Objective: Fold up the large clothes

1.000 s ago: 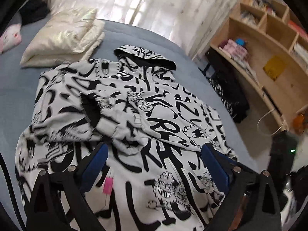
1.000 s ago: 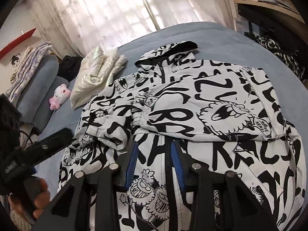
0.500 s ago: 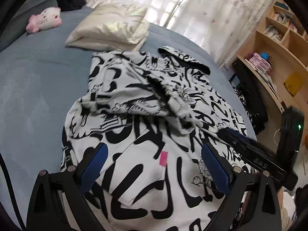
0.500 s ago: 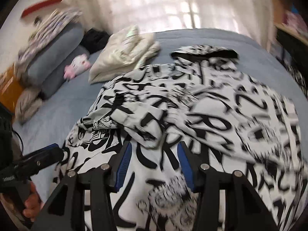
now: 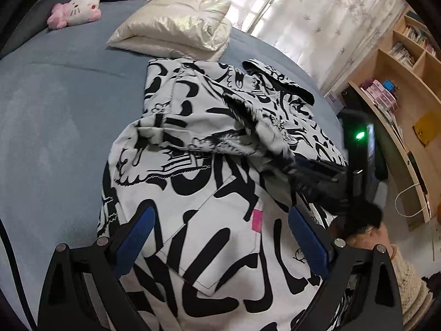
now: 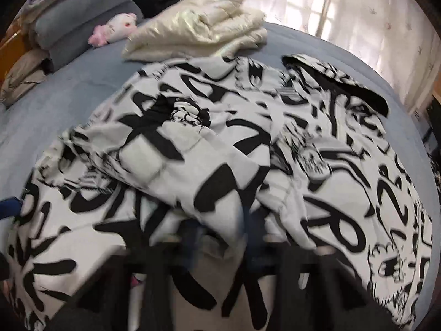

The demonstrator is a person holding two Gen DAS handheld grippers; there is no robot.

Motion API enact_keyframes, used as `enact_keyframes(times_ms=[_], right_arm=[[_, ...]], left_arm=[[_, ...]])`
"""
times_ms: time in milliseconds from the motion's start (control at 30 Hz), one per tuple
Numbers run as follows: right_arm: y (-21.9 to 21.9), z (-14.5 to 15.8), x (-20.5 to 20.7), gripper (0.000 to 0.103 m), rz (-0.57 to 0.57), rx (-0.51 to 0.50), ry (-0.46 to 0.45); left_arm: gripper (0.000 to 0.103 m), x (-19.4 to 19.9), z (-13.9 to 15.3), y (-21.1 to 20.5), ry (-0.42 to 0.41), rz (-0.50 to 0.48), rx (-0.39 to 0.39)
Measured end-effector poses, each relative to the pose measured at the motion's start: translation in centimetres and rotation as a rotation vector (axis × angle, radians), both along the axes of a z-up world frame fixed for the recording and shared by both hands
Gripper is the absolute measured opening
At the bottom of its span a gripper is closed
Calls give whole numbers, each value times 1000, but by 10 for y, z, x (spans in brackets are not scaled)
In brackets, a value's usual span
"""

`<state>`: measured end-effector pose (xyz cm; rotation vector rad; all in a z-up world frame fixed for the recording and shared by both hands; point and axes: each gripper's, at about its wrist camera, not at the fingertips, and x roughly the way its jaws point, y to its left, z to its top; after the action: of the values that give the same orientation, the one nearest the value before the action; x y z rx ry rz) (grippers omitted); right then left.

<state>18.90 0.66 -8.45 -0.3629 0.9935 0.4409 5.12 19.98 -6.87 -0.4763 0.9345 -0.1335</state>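
A white hooded jacket (image 5: 220, 171) printed with black graffiti lettering lies spread across the blue-grey bed (image 5: 55, 115), its hood (image 5: 278, 80) pointing toward the curtained window and one sleeve (image 5: 193, 138) folded over the front. In the left wrist view, the left hand-held gripper (image 5: 220, 237) hovers over the hem end of the jacket with its blue-padded fingers spread wide and nothing between them; a pink tag (image 5: 257, 220) on the cloth sits in the gap. The right hand-held gripper (image 5: 311, 176) reaches in from the right side of that view, its tip at the bunched fabric of the sleeve — in its own blurred view the fingers (image 6: 190, 237) stand fairly near each other with cloth lying across them, but whether they pinch it I cannot tell. A folded cream puffer jacket (image 5: 176, 33) lies just beyond the printed one, a pink-and-white plush toy (image 5: 74, 11) further off. Wooden shelves (image 5: 399, 82) stand beside the bed.
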Motion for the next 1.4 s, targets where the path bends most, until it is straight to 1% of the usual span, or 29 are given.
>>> enact_keyframes(times_ms=[33,100,133,200,267,300,333,400,433,467,500,533,567,600,667,733,800,867,900,933,967,1000,1033,1067,1100,1200,1333,1367,1400], right_arm=[[2,7,1,8,6,8,-13],[3,33,-1,6,15,34,-98],[3,42,-1,7,15,55,-122],[-10,75,-1,7,-12,183,-163],[-31,95,-2,7,-73,319,-184],[-50,102,-3,7,-129,424,-176],[-69,102,-4,8,-195,525,-156],[-101,88,-2,11,-332,645,-83],[-118,69,1,13,-413,683,13],[-130,46,5,21,-472,700,132],[-141,19,6,23,-525,692,249],[-145,7,6,23,-551,665,290],[-152,-8,2,23,-585,601,322],[-157,-13,-3,23,-594,566,322],[-162,-10,-9,23,-574,532,297],[-158,5,-11,34,-528,476,230],[-148,21,-10,36,-478,411,153],[-134,38,-7,37,-407,373,89],[-124,44,-8,41,-365,352,60],[-114,50,-9,49,-322,328,29],[-105,53,-8,52,-282,307,5],[-90,56,-10,61,-225,278,-26],[-78,58,-15,65,-179,248,-49],[-64,57,-15,68,-140,218,-68],[-51,56,-17,68,-107,190,-85],[-19,43,-10,69,-40,119,-90],[12,5,6,72,-16,-27,-57],[18,-9,11,72,-20,-107,-69],[20,-16,13,72,-26,-145,-75]], left_arm=[[97,0,-1,1,1,4,-1],[96,0,-1,3,-2,10,-2],[97,0,0,3,-5,11,-4],[97,-1,1,4,-11,12,-4],[97,-2,1,5,-14,14,-5],[97,-3,1,5,-16,15,-7],[97,-4,1,6,-17,16,-8],[97,-5,0,7,-14,18,-9],[97,-4,0,7,-11,19,-10],[97,-3,-1,7,-7,20,-10],[97,-2,-1,7,-3,21,-10],[97,-1,-1,7,-1,21,-12],[96,1,0,7,-1,19,-14],[97,3,1,7,-2,19,-10],[97,7,5,7,-7,18,8],[97,16,10,11,-15,24,30],[97,29,14,16,-18,36,67],[97,46,16,23,-4,52,94],[97,56,16,27,8,67,108],[97,66,16,29,21,81,127],[96,74,16,31,31,89,147],[96,85,16,31,43,93,175],[96,93,14,31,54,96,196],[96,103,12,30,63,99,218],[96,112,10,29,76,101,234],[96,135,-2,26,117,107,236],[96,157,-18,26,160,124,240],[96,160,-23,26,170,127,240],[96,163,-28,27,186,133,236]])
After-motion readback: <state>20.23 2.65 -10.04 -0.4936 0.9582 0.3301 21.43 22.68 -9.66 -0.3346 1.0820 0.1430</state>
